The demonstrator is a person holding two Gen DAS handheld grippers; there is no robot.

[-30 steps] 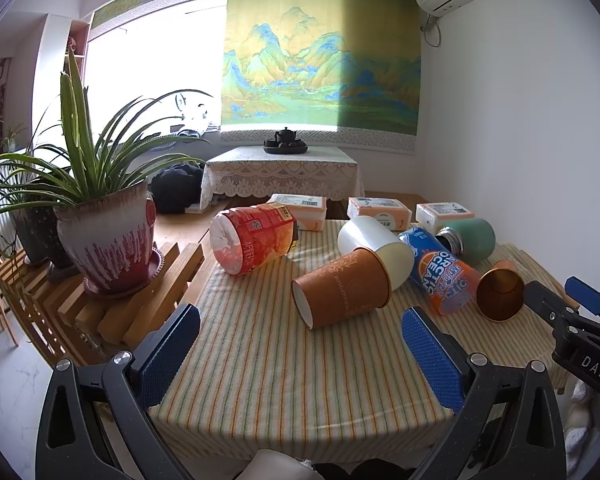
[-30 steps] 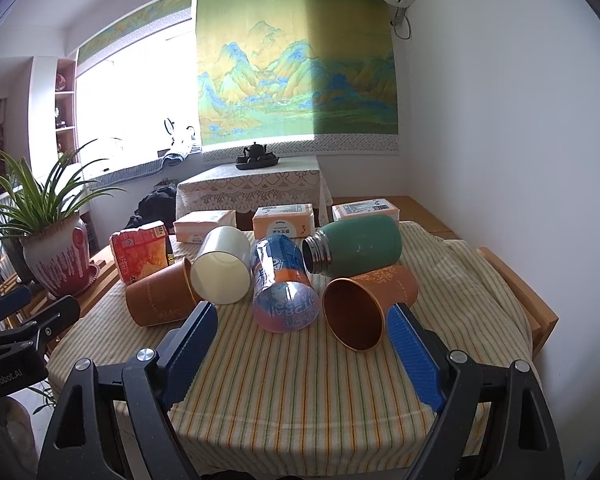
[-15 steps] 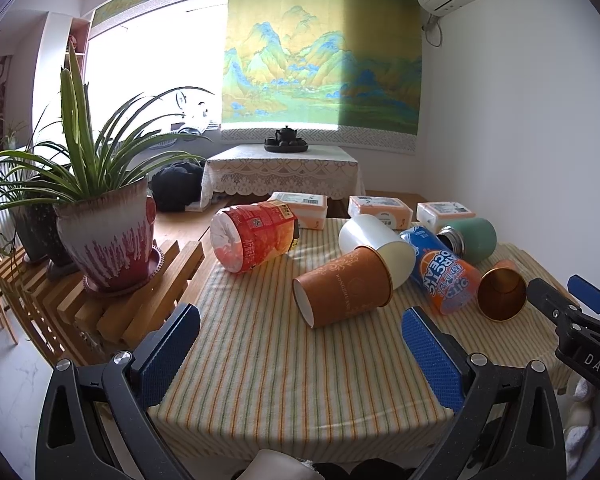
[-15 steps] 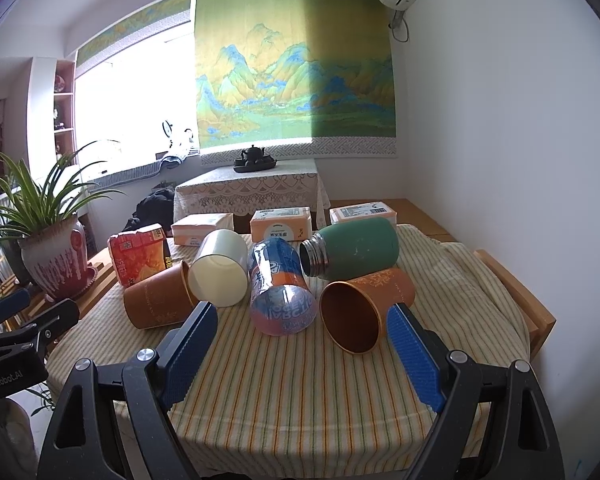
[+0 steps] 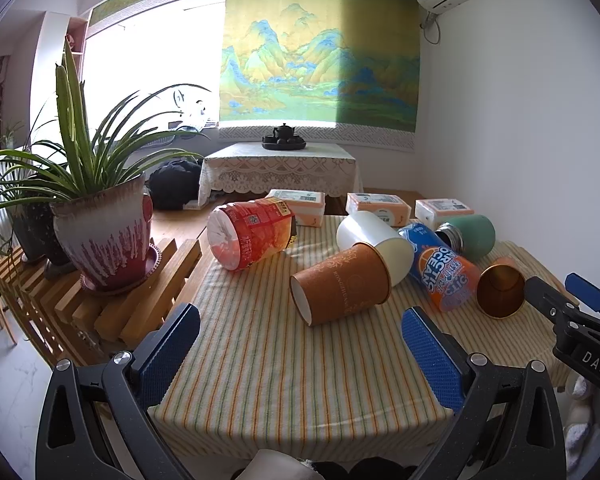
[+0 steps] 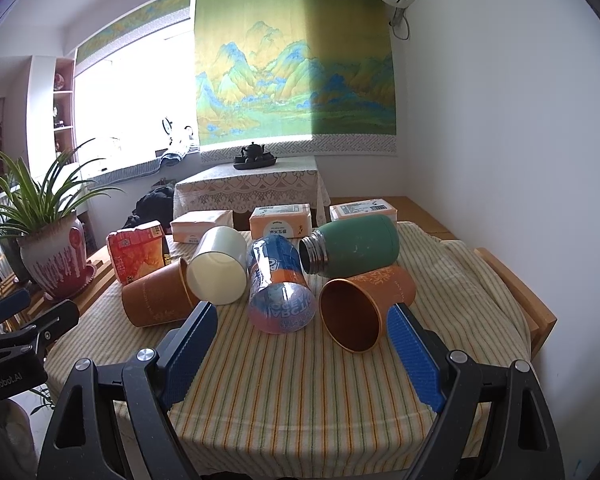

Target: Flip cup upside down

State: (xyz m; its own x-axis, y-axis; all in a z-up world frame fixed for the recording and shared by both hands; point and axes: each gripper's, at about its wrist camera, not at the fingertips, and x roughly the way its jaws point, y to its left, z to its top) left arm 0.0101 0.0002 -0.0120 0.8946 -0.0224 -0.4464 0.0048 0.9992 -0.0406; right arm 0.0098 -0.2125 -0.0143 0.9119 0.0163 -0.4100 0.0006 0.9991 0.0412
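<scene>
The surface (image 6: 300,392) wore a striped cloth and stretched ahead of both pairs of jaws. Just beyond the right jaws an orange cup (image 6: 364,304) lay on its side, mouth toward them, touching a blue bottle (image 6: 280,288) and a green flask (image 6: 352,244). Ahead of the left jaws lay another orange cup (image 5: 342,288) against a white cup (image 5: 374,240), with a red package (image 5: 252,236) farther left. Three boxes (image 6: 280,220) sat along the far edge.
</scene>
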